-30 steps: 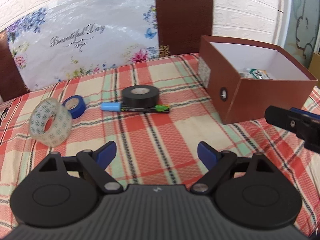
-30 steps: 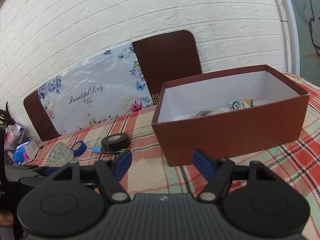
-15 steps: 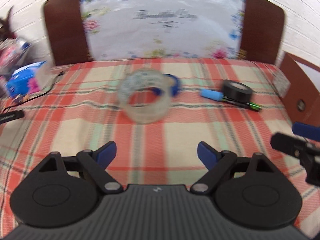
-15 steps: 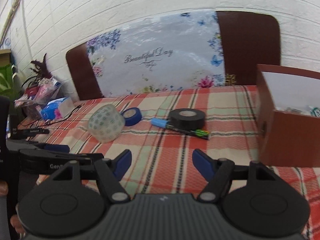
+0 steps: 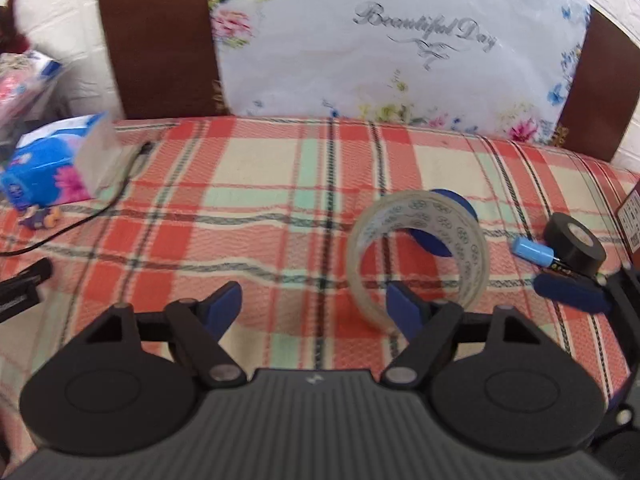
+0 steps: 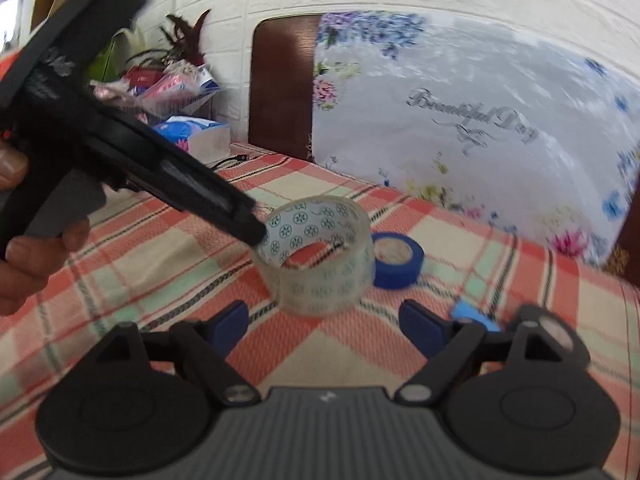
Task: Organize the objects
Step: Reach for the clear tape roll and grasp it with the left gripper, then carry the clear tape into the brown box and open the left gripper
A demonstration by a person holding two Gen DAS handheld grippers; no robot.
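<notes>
A clear tape roll [image 5: 420, 256] with a green pattern stands on edge on the plaid tablecloth, also in the right wrist view [image 6: 320, 252]. A blue tape roll [image 5: 444, 220] lies just behind it [image 6: 396, 260]. A black tape roll [image 5: 576, 244] and a blue-capped pen [image 5: 534, 251] lie to the right. My left gripper [image 5: 316, 304] is open, its right finger just in front of the clear roll. My right gripper [image 6: 324, 320] is open, close in front of the same roll. The left gripper's finger [image 6: 224, 208] reaches to the roll's left rim.
A blue tissue pack [image 5: 44, 164] and a black cable [image 5: 80, 216] lie at the table's left. A chair back with a floral "Beautiful Day" cover [image 5: 400, 48] stands behind the table. Packets and a plant [image 6: 176, 72] sit at the far left.
Both grippers swung left, away from the brown box, and closed in on the clear tape roll. The box has left both views. Both stay open.
</notes>
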